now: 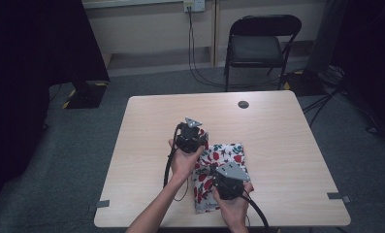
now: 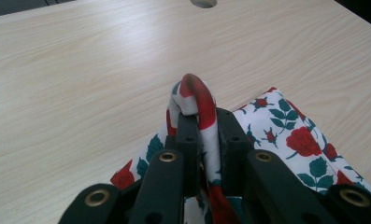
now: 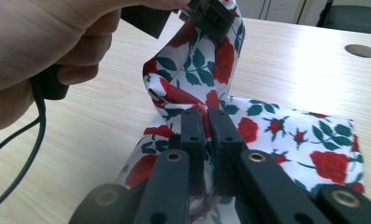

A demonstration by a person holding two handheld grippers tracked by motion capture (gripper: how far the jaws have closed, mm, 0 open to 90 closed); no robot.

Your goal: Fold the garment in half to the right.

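A white cloth (image 1: 225, 158) printed with red roses and green leaves lies folded on the near middle of the wooden table (image 1: 277, 141). My left gripper (image 1: 194, 138) is shut on a raised edge of the cloth (image 2: 197, 100), whose fold bulges up between the jaws (image 2: 203, 123). My right gripper (image 1: 218, 172) is shut on another part of the same edge, nearer the person. In the right gripper view the cloth (image 3: 290, 135) is pinched between the jaws (image 3: 206, 119) and rises to the left gripper (image 3: 211, 16) held in a hand.
A round cable hole (image 1: 243, 104) sits near the table's far edge. A black folding chair (image 1: 258, 46) stands beyond the table on grey carpet. Black cables trail from both grippers toward the near edge.
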